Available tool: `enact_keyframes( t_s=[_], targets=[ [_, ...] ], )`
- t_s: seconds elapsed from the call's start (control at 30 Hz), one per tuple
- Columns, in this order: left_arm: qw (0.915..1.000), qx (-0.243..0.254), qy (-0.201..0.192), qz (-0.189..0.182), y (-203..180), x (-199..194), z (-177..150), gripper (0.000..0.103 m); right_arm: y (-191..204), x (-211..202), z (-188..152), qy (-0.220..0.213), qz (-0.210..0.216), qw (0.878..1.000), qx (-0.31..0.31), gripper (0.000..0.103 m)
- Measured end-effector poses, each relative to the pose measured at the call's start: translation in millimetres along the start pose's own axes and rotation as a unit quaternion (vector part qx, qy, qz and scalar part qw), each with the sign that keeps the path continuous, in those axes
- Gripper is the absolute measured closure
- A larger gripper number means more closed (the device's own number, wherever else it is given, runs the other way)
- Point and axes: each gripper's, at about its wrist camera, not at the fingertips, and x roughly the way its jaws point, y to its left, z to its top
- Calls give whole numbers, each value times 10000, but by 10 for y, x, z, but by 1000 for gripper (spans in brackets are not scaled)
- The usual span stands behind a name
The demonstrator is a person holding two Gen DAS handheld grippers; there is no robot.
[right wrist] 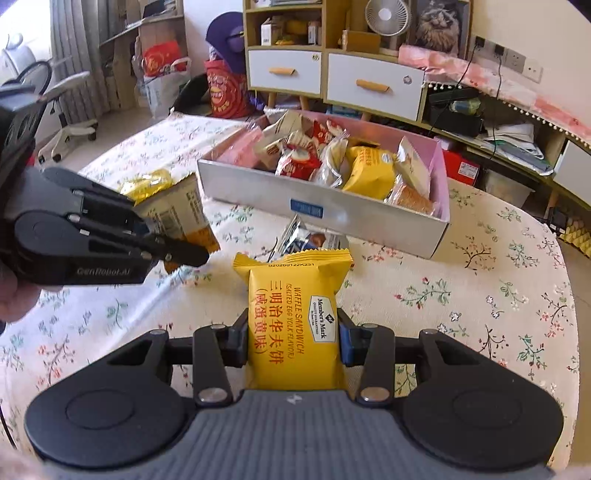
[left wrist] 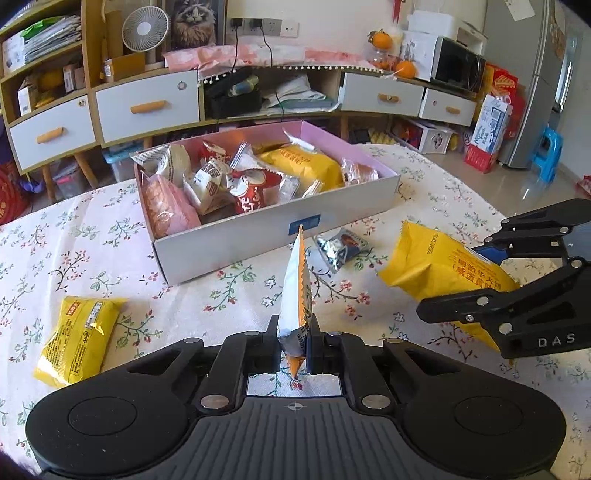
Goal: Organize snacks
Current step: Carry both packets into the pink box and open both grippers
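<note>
My left gripper [left wrist: 293, 341] is shut on a white and orange snack packet [left wrist: 295, 295], held edge-on above the table; it also shows in the right wrist view [right wrist: 181, 212]. My right gripper [right wrist: 291, 338] is shut on a yellow waffle sandwich packet [right wrist: 295, 321], also seen in the left wrist view [left wrist: 439, 266]. A white box with a pink inside [left wrist: 258, 236] holds several snack packets. A silver packet [left wrist: 340, 247] lies in front of the box. Another yellow packet [left wrist: 77, 325] lies at the table's left.
The table has a floral cloth [left wrist: 207, 295]. Behind it stand a cabinet with white drawers [left wrist: 147, 107], a fan [left wrist: 144, 27], a microwave [left wrist: 458, 66] and a fridge [left wrist: 532, 81]. An office chair [right wrist: 62, 110] stands at the left in the right wrist view.
</note>
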Motion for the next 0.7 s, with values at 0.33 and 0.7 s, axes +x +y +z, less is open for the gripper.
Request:
enact_keyframes(
  t_s=[0.33, 0.7],
  targets=[
    [9995, -131, -277, 8, 39, -157, 212, 94, -89, -53, 151, -226, -137, 9994, 236, 63],
    [9989, 140, -195, 397, 218, 53, 764, 93, -444, 137, 619, -606, -538, 9941, 718, 63]
  ],
)
